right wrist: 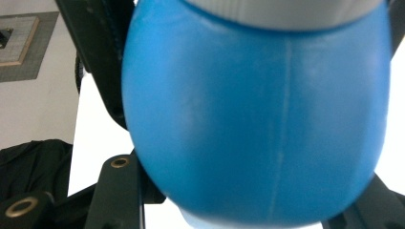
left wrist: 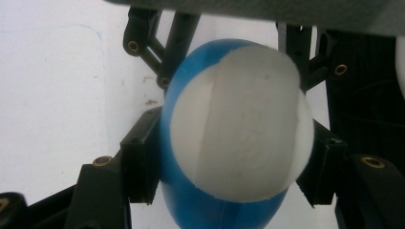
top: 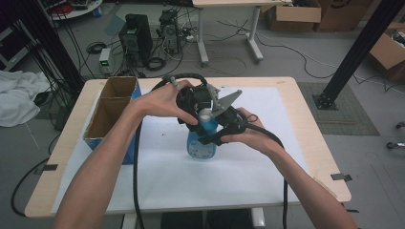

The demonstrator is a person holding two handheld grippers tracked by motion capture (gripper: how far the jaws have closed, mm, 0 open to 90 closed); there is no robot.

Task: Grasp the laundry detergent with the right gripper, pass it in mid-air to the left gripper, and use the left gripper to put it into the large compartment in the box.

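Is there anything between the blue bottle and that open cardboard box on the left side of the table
Nothing visible. The blue bottle stands on the white sheet with both grippers at its top, and the sheet between it and the cardboard box looks bare.

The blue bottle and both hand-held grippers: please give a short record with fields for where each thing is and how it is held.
bottle: blue bottle, upright on the white table sheet
cap: white cap, between the left jaws
left hand-held gripper: shut on the cap, from above
right hand-held gripper: shut on the blue bottle body, from the side
box: open cardboard box, left of the bottle, apart from it
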